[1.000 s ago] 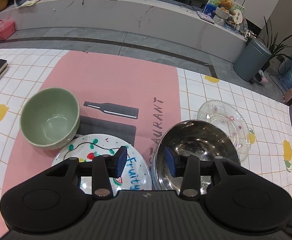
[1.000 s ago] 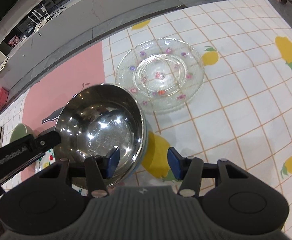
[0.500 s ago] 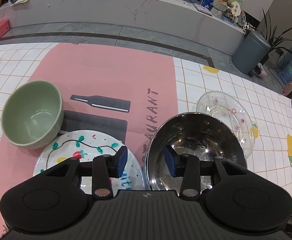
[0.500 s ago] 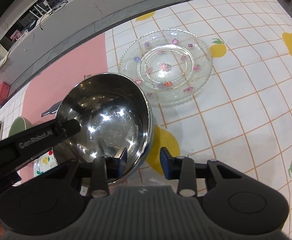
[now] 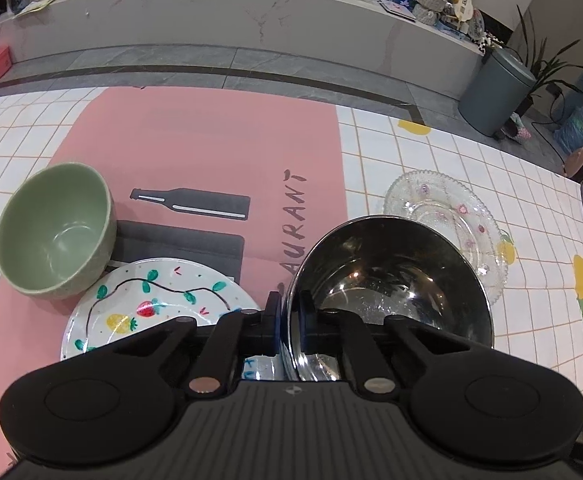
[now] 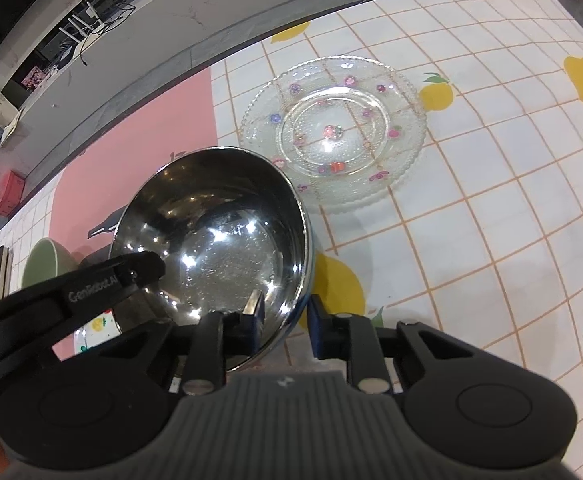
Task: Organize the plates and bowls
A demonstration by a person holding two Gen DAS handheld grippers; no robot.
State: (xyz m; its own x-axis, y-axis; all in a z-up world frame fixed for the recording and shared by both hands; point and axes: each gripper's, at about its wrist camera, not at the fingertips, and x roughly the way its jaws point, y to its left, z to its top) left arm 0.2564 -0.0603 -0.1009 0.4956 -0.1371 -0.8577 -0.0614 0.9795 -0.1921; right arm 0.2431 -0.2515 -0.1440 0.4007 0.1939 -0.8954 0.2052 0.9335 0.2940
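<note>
Left hand-held gripper clamps the steel bowl rim

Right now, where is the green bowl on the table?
In the left wrist view the green bowl stands upright at the left, on the pink mat, just behind the painted plate.

Left tool: clamped on the steel bowl's near rim.
Green bowl: upright, far left.
Painted plate: just beside the steel bowl.
Glass plate: behind the steel bowl.
</note>
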